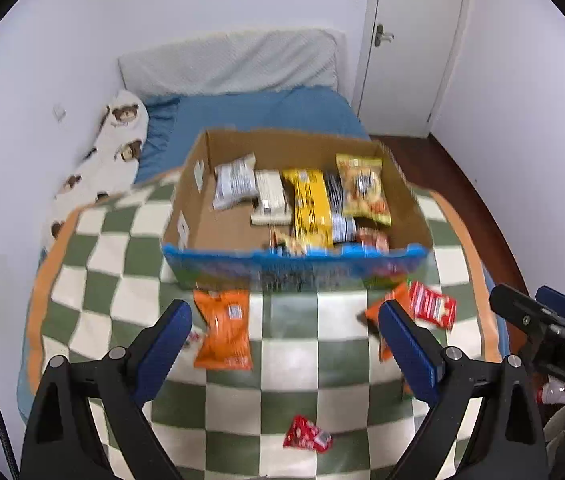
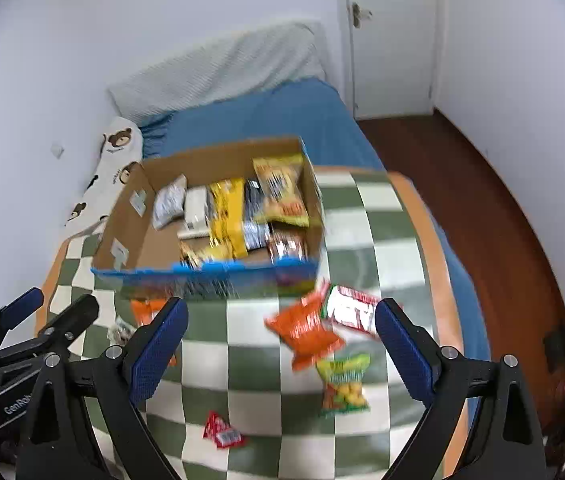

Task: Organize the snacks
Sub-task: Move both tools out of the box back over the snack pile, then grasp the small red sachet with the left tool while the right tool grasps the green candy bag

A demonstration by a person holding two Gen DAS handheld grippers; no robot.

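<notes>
An open cardboard box (image 1: 190,204) (image 2: 130,220) with a blue front rim stands on the bed and holds several snack packets. Loose packets lie on the checked blanket in front of it: an orange one (image 1: 224,328) (image 2: 306,332), a red-and-white one (image 1: 432,308) (image 2: 352,312), a green one (image 2: 344,380) and a small red one (image 1: 306,434) (image 2: 222,434). My left gripper (image 1: 284,312) (image 2: 58,304) hovers open above the blanket with nothing between its jaws. My right gripper (image 2: 282,312) (image 1: 526,296) hangs beside it, also open with nothing between its fingers.
The green-and-white checked blanket (image 1: 282,380) covers a bed with a blue sheet (image 1: 262,112). A bear-print pillow (image 1: 118,140) lies against the left wall. Right of the bed are a wooden floor (image 2: 482,200) and a white door (image 1: 414,40).
</notes>
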